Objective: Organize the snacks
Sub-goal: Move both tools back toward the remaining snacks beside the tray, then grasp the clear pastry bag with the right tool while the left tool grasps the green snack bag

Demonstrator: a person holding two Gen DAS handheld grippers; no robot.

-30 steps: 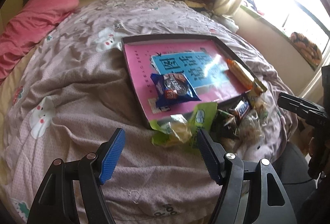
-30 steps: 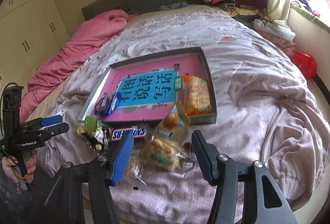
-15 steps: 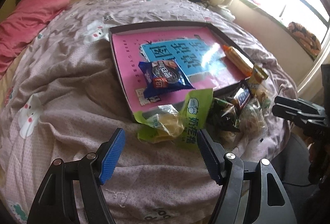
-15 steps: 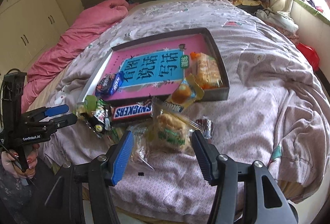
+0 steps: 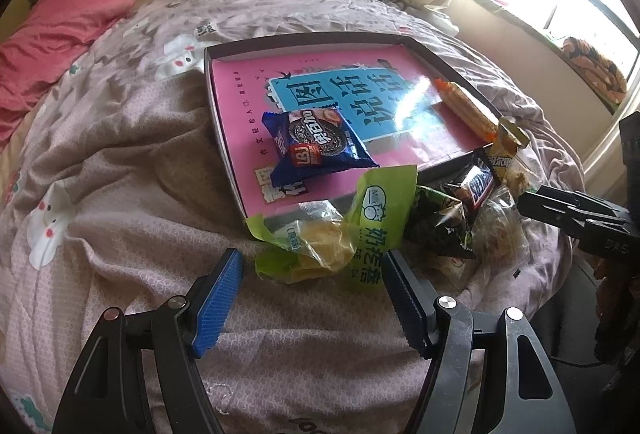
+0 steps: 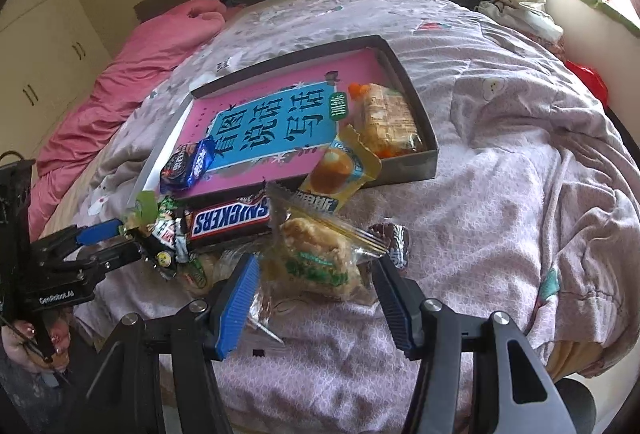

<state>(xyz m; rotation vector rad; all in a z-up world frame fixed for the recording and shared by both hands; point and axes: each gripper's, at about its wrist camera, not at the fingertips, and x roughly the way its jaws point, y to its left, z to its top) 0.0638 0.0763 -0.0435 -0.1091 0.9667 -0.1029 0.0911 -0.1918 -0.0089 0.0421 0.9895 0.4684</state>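
Only the right wrist view showed the wardrobe (image 6: 44, 46). The tray (image 6: 404, 82) on the bed held an Oreo pack (image 5: 316, 146) and crackers (image 6: 386, 118); both the left gripper (image 5: 310, 298) and the right gripper (image 6: 316, 300) gaped empty before the loose snacks (image 6: 320, 258).

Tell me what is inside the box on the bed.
The box holds a pink book, a blue cookie pack and an orange-ended biscuit pack. The book covers the box floor, so anything under it is hidden.
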